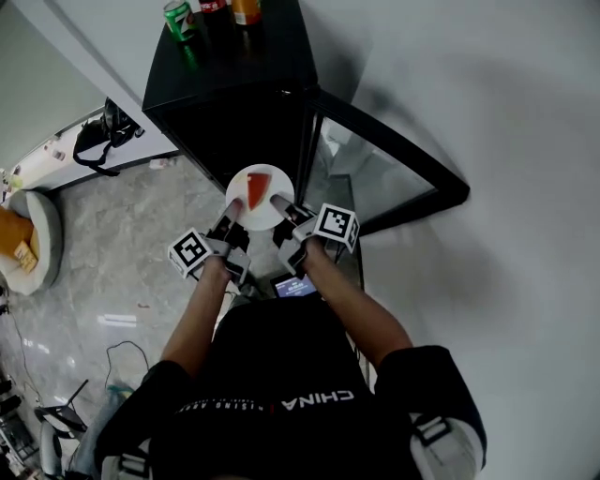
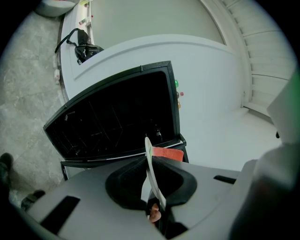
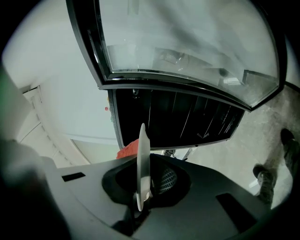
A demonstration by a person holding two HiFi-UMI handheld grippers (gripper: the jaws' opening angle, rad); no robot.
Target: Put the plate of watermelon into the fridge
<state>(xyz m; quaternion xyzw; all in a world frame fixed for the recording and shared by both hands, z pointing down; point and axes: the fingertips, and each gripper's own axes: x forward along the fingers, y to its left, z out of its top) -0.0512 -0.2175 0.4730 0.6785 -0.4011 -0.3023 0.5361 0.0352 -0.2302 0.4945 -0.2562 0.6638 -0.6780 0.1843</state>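
A white plate (image 1: pixel 246 210) carries a red watermelon slice (image 1: pixel 258 189) just in front of the small black fridge (image 1: pixel 234 84). My left gripper (image 1: pixel 230 228) is shut on the plate's near-left rim, my right gripper (image 1: pixel 286 210) on its near-right rim. In the left gripper view the plate (image 2: pixel 153 178) shows edge-on between the jaws, with the watermelon (image 2: pixel 167 153) to its right and the fridge's dark open inside (image 2: pixel 117 117) ahead. The right gripper view has the plate's edge (image 3: pixel 142 164) in the jaws, the watermelon (image 3: pixel 127 150) on the left and the fridge interior (image 3: pixel 183 122) beyond.
The fridge's glass door (image 1: pixel 375 173) stands swung open to the right; it fills the top of the right gripper view (image 3: pixel 187 47). Drink cans (image 1: pixel 178 17) stand on the fridge top. A black headset (image 1: pixel 94 141) lies on a white counter at left. Cables (image 1: pixel 122 356) trail across the marble floor.
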